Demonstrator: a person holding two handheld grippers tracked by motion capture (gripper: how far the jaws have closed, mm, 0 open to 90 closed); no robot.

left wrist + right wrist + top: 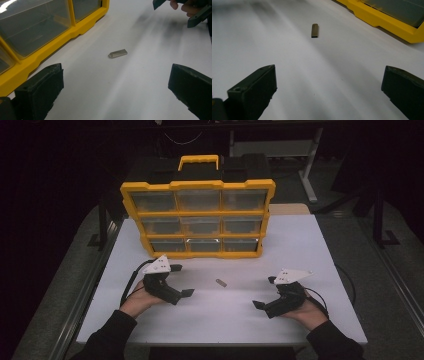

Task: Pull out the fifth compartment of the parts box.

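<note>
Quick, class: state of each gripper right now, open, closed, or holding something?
Left gripper: open, holding nothing; the small metal piece lies ahead of it on the table.
Right gripper: open, holding nothing.

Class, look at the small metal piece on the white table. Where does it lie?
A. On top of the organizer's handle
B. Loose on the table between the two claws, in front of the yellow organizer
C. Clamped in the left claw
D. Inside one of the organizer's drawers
B: the small metal piece lies flat on the bare table, apart from the open left claw and the open right claw, in front of the yellow organizer.
</note>
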